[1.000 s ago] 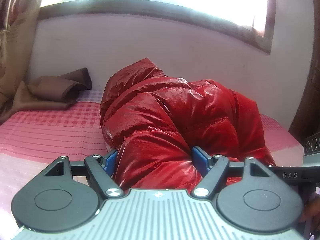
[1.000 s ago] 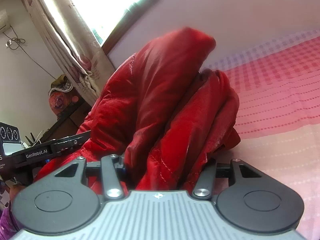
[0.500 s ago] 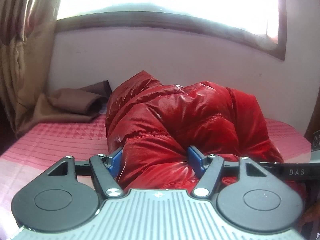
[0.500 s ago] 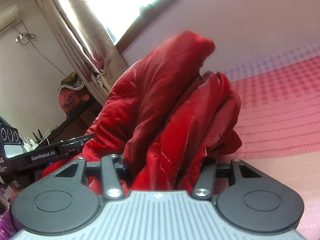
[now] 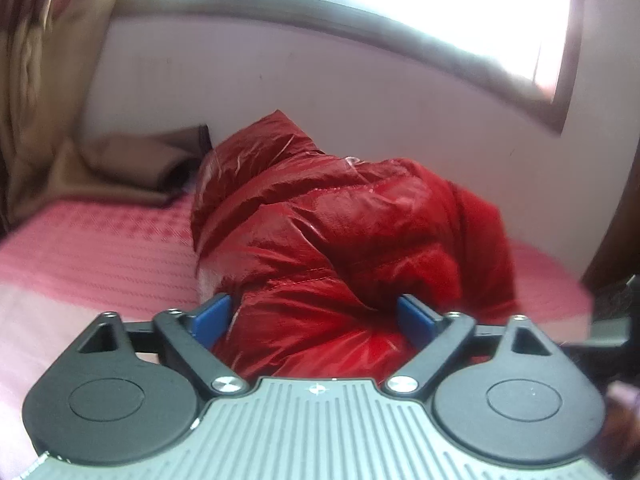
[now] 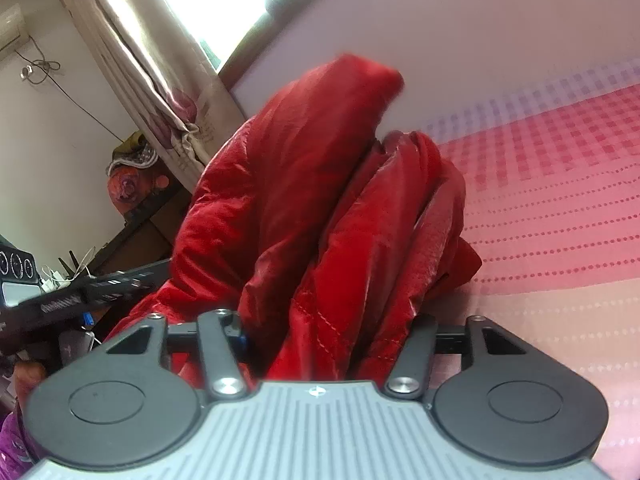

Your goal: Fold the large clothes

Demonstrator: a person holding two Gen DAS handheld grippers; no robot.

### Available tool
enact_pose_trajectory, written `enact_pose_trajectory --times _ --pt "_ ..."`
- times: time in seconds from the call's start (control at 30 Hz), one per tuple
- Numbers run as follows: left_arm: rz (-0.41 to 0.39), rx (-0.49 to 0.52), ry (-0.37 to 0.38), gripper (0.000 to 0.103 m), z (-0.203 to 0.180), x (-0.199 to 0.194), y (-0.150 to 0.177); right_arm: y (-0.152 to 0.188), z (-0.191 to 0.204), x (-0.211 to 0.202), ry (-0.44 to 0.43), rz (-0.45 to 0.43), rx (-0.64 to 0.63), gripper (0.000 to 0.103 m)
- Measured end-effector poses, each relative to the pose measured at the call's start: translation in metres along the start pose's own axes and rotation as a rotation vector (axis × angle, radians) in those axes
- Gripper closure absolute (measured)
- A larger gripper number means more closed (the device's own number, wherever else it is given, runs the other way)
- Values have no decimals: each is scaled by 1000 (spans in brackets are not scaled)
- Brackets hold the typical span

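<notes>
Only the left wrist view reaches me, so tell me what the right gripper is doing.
Observer: The right gripper is shut on a thick bunch of the red jacket.
Operator: Say what lies beyond it.
Observer: Bare pink bedspread, out to the wall.
Operator: Report anything on its other side.
Observer: A dark desk with cables, beside a flowered curtain.

Left gripper (image 5: 316, 316) low and level, its blue fingers (image 5: 211, 314) set wide with red jacket (image 5: 340, 240) bunched between them, right gripper (image 6: 320, 328) tipped sideways, fingers mostly hidden, seems closed on the jacket (image 6: 312, 200), other gripper's body at each view's edge
</notes>
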State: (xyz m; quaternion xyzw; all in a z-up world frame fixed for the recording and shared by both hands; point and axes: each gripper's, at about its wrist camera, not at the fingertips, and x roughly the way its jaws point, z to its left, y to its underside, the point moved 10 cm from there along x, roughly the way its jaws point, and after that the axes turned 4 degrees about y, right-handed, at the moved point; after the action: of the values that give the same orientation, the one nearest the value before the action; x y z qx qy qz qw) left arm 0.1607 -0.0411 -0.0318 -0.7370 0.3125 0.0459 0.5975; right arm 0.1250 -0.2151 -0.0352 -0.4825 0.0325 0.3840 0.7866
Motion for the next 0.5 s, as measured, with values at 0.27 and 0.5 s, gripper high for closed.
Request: enact_pose_trajectory --times 0.27,0.5 --pt "46 -311 146 0 64 -6 -8 5 -7 0 4 18 22 35" --pt "200 -416 388 0 70 44 15 5 -9 4 13 44 56 13"
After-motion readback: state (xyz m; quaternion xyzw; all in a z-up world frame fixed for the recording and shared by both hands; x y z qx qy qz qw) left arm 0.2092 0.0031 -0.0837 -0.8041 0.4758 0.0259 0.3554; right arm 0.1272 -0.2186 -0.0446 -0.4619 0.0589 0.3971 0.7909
